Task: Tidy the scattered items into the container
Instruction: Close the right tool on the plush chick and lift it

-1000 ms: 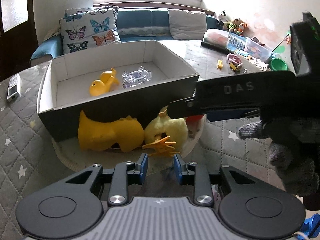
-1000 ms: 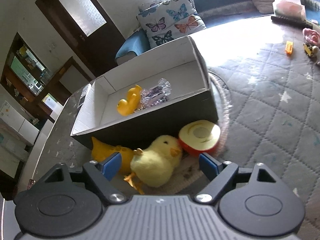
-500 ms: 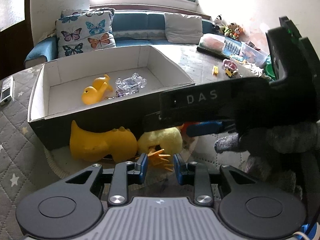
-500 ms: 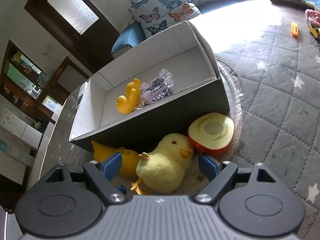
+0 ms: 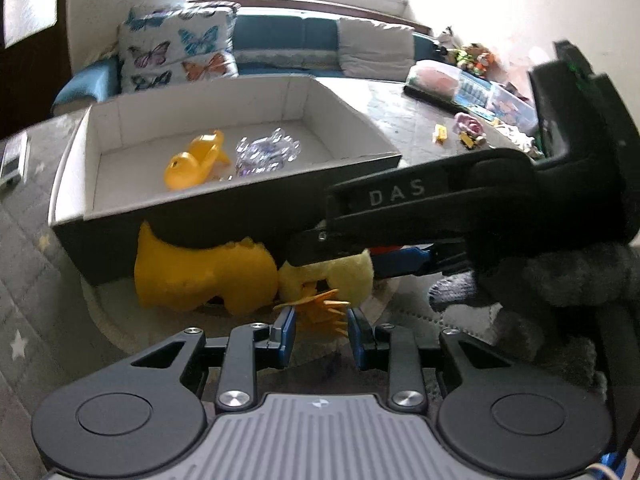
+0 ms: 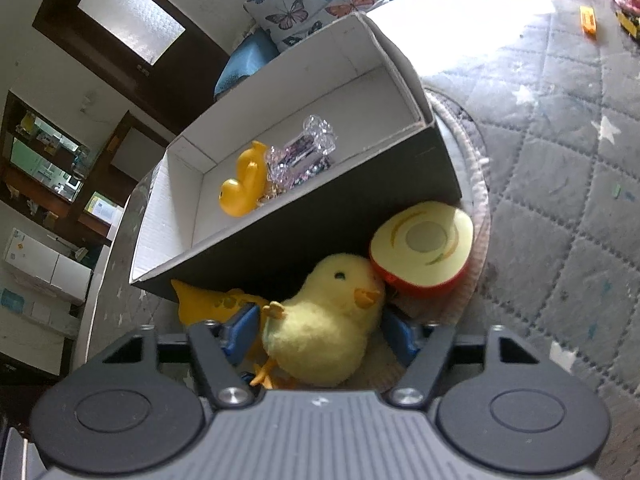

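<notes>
A yellow plush chick [image 6: 328, 320] lies on the mat against the dark front wall of the open box [image 6: 320, 216]. My right gripper [image 6: 318, 332] straddles it, jaws closing, blue pads touching its flanks. In the left wrist view that gripper reaches in from the right over the chick [image 5: 348, 276]. My left gripper [image 5: 320, 334] stands open just behind, the chick's orange feet [image 5: 320, 308] loose between its tips. A yellow dinosaur toy [image 5: 200, 276] lies left of the chick, a toy apple half [image 6: 424, 248] to its right. In the box sit a yellow duck [image 5: 192, 164] and a clear crystal toy [image 5: 266, 154].
A gloved hand [image 5: 560, 280] holds the right gripper. Small toys [image 5: 468, 128] and plastic bins [image 5: 492, 92] sit on the quilted mat at the far right. A sofa with a butterfly cushion [image 5: 176, 56] stands behind the box. A remote [image 5: 12, 160] lies far left.
The right gripper has come down and forward around the chick, and its jaws have narrowed onto it. In the left wrist view it has slid leftward across the chick. The left gripper's opening is unchanged.
</notes>
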{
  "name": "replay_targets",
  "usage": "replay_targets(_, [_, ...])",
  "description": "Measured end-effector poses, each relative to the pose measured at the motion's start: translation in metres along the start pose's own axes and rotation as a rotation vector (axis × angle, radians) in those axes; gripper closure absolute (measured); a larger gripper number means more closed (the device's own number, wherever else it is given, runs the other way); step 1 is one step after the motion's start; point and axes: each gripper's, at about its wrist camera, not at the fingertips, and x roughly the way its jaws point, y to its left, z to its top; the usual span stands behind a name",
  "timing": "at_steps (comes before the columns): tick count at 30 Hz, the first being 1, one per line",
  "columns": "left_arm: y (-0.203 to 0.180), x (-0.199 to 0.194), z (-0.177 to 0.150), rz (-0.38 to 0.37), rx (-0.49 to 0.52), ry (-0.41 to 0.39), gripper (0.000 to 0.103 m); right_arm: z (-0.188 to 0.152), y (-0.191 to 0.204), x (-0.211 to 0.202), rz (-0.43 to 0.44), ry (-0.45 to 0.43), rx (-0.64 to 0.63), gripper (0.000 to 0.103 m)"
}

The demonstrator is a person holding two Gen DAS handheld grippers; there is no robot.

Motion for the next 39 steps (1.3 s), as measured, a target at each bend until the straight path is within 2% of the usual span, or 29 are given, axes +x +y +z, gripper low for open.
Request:
replay_targets(7, [0.002,0.004,0.001,-0.019,-0.045,0.01,0.071,-0.003,0.0,0.001,-0.004,0.005,0.005,0.043])
replay_targets(21, [0.009,0.01,-0.001,-0.012,-0.113,0.042,0.071,-0.002,0.002,0.004,-0.013,-0.002,0.001,0.043])
replay_targets(39, [0.005,0.002,-0.003,-0.032,-0.083,0.016,0.071,-0.01,0.005,-0.008,-0.003,-0.019,-0.017,0.044])
